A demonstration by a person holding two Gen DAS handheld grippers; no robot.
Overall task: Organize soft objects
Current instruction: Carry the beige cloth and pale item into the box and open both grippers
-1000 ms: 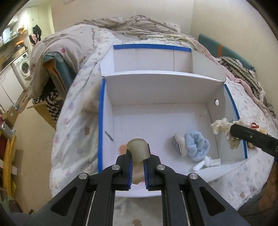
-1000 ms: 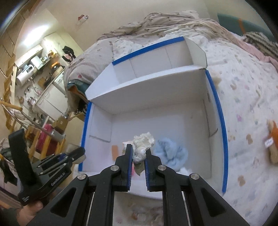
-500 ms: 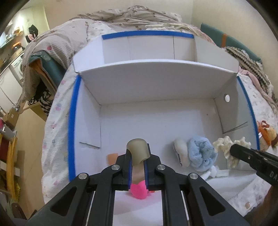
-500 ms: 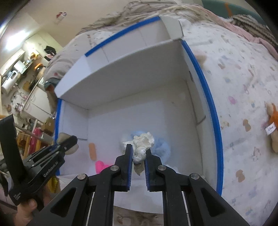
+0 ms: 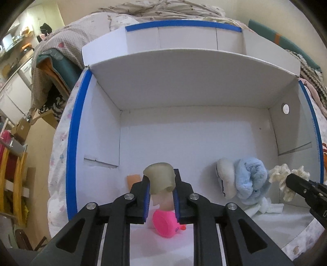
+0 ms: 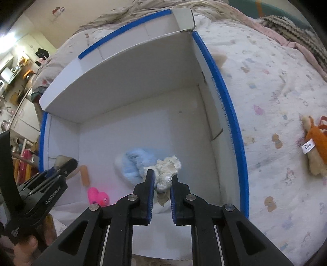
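Note:
A white cardboard box (image 5: 194, 98) with blue-taped edges lies open on the bed; it also shows in the right wrist view (image 6: 122, 81). My left gripper (image 5: 161, 184) is shut on a beige soft object (image 5: 160, 181), held over the box's near left. My right gripper (image 6: 161, 178) is shut on a cream frilly soft object (image 6: 167, 169), held over the box's near right, also seen in the left wrist view (image 5: 286, 176). Inside the box lie a light blue fluffy toy (image 5: 250, 180), a white soft piece (image 5: 224, 176), a pink plush (image 5: 165, 223) and a small orange piece (image 5: 133, 181).
An orange and tan plush toy (image 6: 314, 151) lies on the patterned bedspread (image 6: 276, 102) right of the box. Blankets are piled behind the box (image 5: 159, 12). Left of the bed stand furniture and a yellow wooden frame (image 5: 14, 180).
Both grippers have moved forward and lower over the box with their objects still held. The box looks larger and the pink plush has come into view below the left gripper.

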